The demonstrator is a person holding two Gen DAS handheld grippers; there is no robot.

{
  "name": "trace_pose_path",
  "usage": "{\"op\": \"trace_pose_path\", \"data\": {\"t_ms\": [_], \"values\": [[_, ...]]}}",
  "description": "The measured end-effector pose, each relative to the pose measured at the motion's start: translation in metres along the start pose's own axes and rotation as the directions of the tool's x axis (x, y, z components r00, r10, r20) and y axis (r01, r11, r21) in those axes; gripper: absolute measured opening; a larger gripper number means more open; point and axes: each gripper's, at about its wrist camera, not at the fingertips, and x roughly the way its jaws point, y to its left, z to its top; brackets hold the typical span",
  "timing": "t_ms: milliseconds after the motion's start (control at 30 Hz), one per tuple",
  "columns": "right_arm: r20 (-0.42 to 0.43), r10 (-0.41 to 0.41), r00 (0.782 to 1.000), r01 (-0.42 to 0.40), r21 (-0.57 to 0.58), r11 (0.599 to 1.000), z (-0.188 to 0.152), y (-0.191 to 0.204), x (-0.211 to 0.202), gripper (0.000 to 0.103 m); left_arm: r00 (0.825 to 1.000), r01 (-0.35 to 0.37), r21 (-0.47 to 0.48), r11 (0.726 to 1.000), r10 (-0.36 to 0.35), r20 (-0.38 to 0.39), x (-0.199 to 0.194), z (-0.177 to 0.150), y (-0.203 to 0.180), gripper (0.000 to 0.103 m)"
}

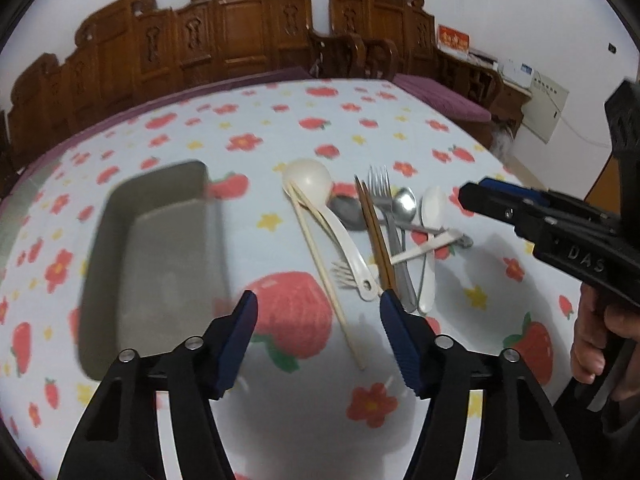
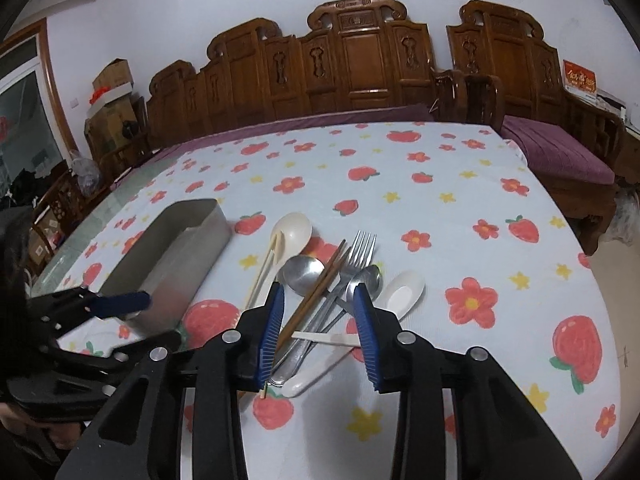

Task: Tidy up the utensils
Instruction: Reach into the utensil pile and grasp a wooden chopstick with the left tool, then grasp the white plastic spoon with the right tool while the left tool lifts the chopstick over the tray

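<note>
We hold a gripper in each hand over a table w/ a strawberry cloth [image 2: 460, 200]. Our left gripper [image 1: 318, 338] has its jaws apart, nothing btwn them, just above the cloth near the pale chopsticks [image 1: 320, 264]. Our right gripper [image 2: 320, 328] is also apart, above the pile of utensils [image 2: 332, 292]: spoons, a fork, brown chopsticks. It's not touching them. The grey metal tray [image 2: 200, 236] sits left of the pile, nothing in it.
</note>
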Motion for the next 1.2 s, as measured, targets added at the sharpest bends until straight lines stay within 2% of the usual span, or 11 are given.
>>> {"op": "trace_pose_path", "data": {"t_ms": [100, 267, 333, 500, 567, 600, 633, 800, 1133, 1200], "values": [[-0.007, 0.003, 1.0, -0.003, -0.001, 1.0, 0.0, -0.001, 0.004, 0.038, 0.999, 0.006, 0.013, 1.0, -0.006, -0.035, 0.015, -0.004, -0.006, 0.049], [-0.015, 0.004, 1.0, -0.004, -0.007, 1.0, -0.001, 0.001, 0.007, 0.038, 0.998, 0.011, 0.028, 1.0, -0.009, -0.07, 0.031, -0.014, -0.013, 0.047], [-0.019, 0.004, 1.0, -0.004, -0.01, 1.0, -0.001, 0.002, 0.009, 0.038, 0.997, 0.001, 0.04, 0.999, 0.002, -0.081, 0.037, -0.017, -0.016, 0.04], [-0.029, 0.001, 1.0, -0.002, -0.018, 1.0, -0.002, 0.005, 0.013, 0.038, 0.996, -0.027, 0.048, 0.999, 0.031, -0.085, 0.046, -0.021, -0.013, 0.031], [-0.032, 0.001, 0.999, -0.001, -0.019, 1.0, -0.001, 0.005, 0.014, 0.038, 0.996, -0.027, 0.049, 0.998, 0.031, -0.079, 0.046, -0.022, -0.011, 0.024], [-0.036, 0.0, 0.999, -0.001, -0.02, 1.0, -0.001, 0.006, 0.016, 0.038, 0.997, -0.025, 0.049, 0.998, 0.029, -0.078, 0.046, -0.022, -0.009, 0.011], [-0.038, 0.0, 0.999, -0.001, -0.021, 1.0, -0.001, 0.007, 0.017, 0.038, 0.996, -0.024, 0.048, 0.999, 0.028, -0.079, 0.046, -0.022, -0.008, 0.007], [-0.059, -0.003, 0.998, 0.0, -0.039, 0.999, -0.003, 0.014, 0.027, 0.038, 0.996, -0.027, 0.024, 0.999, 0.029, -0.08, 0.04, -0.023, 0.004, 0.004], [-0.091, 0.029, 0.995, -0.035, -0.068, 0.997, 0.0, 0.034, 0.052, 0.038, 1.0, -0.016, -0.013, 1.0, 0.016, 0.0, 0.003, -0.012, 0.024, 0.004], [-0.1, 0.037, 0.994, -0.045, -0.079, 0.996, 0.001, 0.04, 0.061, 0.035, 1.0, -0.013, -0.021, 1.0, 0.013, 0.019, -0.004, -0.009, 0.027, 0.004]]}}
